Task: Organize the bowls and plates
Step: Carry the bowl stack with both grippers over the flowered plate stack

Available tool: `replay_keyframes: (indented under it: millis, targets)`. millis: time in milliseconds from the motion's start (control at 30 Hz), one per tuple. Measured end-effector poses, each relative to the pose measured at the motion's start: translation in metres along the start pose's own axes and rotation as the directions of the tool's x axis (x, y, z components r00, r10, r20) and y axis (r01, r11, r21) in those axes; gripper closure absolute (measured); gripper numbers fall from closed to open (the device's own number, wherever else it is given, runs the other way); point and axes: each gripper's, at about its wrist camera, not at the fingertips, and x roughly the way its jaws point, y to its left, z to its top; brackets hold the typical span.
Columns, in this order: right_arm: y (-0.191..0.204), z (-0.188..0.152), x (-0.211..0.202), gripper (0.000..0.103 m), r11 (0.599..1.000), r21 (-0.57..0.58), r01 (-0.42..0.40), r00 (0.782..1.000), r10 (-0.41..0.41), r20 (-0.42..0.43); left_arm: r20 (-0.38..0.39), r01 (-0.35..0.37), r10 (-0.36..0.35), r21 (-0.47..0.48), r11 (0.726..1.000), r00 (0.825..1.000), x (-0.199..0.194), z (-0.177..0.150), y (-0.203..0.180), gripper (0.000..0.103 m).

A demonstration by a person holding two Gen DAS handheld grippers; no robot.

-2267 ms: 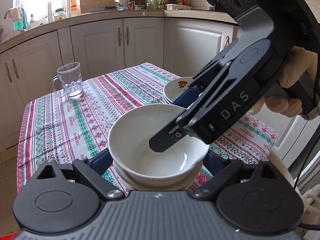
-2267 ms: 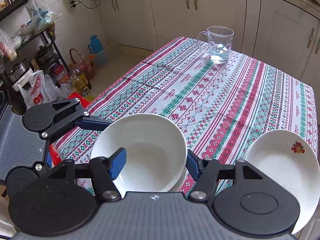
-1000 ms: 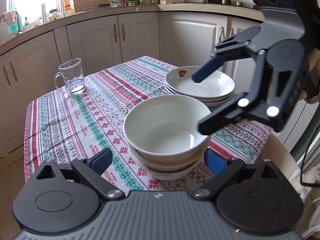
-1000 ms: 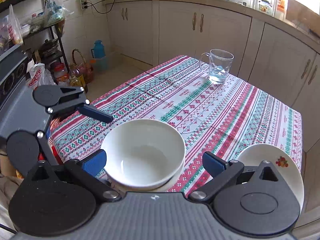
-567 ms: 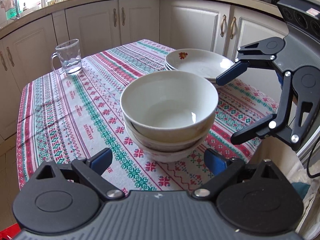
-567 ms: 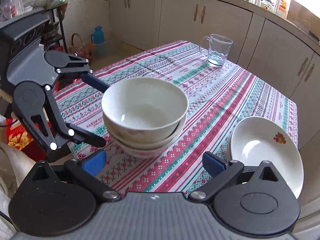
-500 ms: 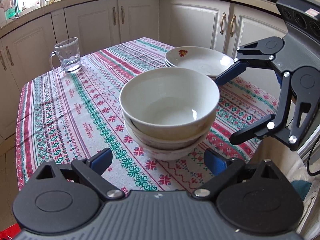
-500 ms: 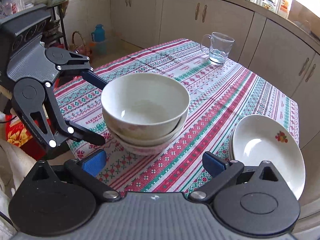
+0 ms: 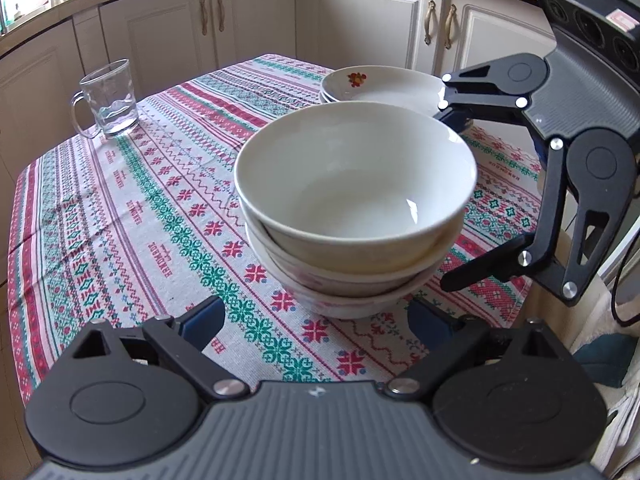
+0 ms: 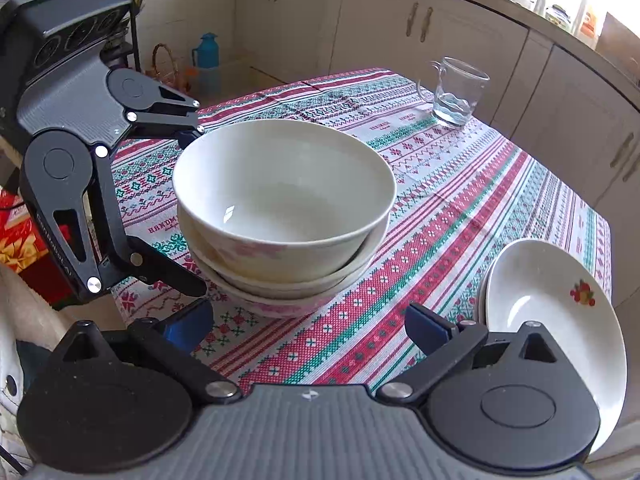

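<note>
A stack of three white bowls stands on the patterned tablecloth; it also shows in the right wrist view. A stack of white plates with a fruit motif sits behind it, seen at the right in the right wrist view. My left gripper is open and empty, just in front of the bowls. My right gripper is open and empty on the other side of the bowls. Each gripper appears in the other's view, the right gripper and the left gripper, both beside the bowl stack.
A glass mug with a little water stands at the table's far corner. White kitchen cabinets surround the table. A blue flask and a basket stand on the floor.
Both grippers have drawn back from the bowl stack and dropped lower, staying open. The top bowl was set on the stack about two seconds ago.
</note>
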Motion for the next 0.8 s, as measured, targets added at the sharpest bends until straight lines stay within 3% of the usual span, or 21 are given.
replay_keyframes:
  millis: [367, 800]
  targets:
    - [-0.007, 0.008, 0.012, 0.000, 0.990, -0.113, -0.084, 0.996, 0.085, 0.007, -0.007, 0.092, -0.092, 0.162, 0.982, 0.996, 0.006, 0.011, 0.009, 0.007]
    - [-0.022, 0.019, 0.021, 0.007, 0.956, -0.177, -0.232, 0.973, 0.231, -0.027, -0.049, 0.260, -0.256, 0.282, 0.924, 0.965, 0.016, 0.023, 0.024, 0.011]
